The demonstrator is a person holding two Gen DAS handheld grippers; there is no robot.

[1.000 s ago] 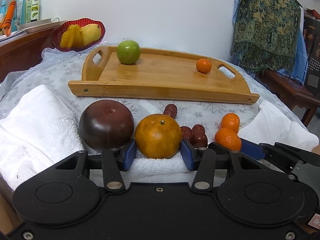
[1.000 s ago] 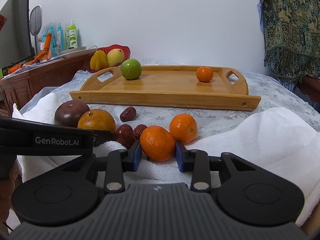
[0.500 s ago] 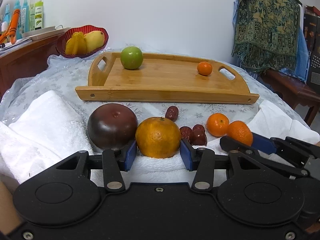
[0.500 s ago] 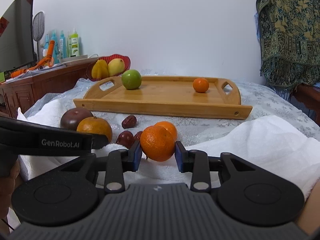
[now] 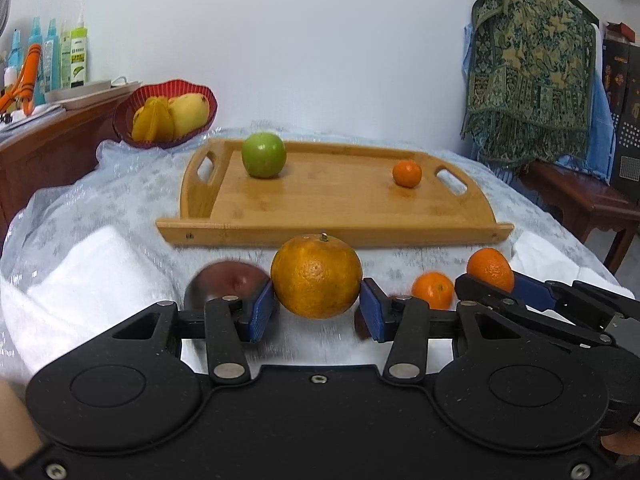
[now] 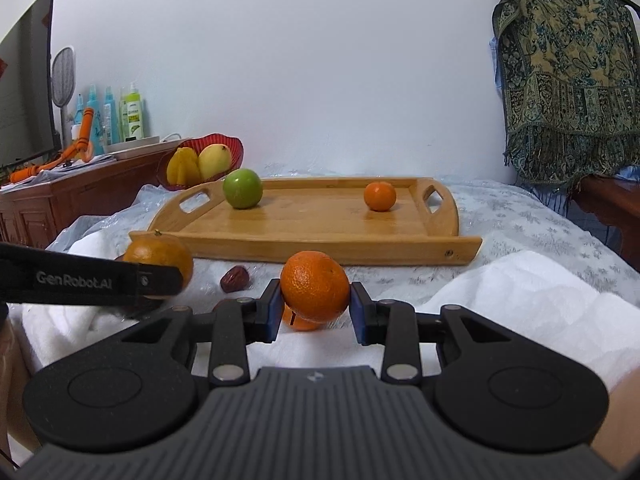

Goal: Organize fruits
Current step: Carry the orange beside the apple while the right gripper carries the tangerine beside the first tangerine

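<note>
My left gripper (image 5: pixel 317 314) is shut on a large yellow-orange orange (image 5: pixel 316 276) and holds it above the table, in front of the wooden tray (image 5: pixel 332 236). My right gripper (image 6: pixel 314 312) is shut on a small tangerine (image 6: pixel 315 285), also lifted. The tray holds a green apple (image 5: pixel 264 155) at its left and a small tangerine (image 5: pixel 407 173) at its right. A dark purple fruit (image 5: pixel 224 282), another tangerine (image 5: pixel 433 290) and a red date (image 6: pixel 235 279) lie on the table below. The right gripper's tangerine shows in the left wrist view (image 5: pixel 490 268).
A red basket (image 5: pixel 168 118) with yellow fruit stands behind the tray's left end. White towels (image 6: pixel 520 300) lie at both sides on the plastic-covered tablecloth. A wooden sideboard with bottles (image 5: pixel 48 60) is at the left; a patterned cloth (image 5: pixel 528 64) hangs at the right.
Both grippers have closed on their fruit and lifted them off the table. The large orange and the tangerine now hang higher, nearer the tray's front edge.
</note>
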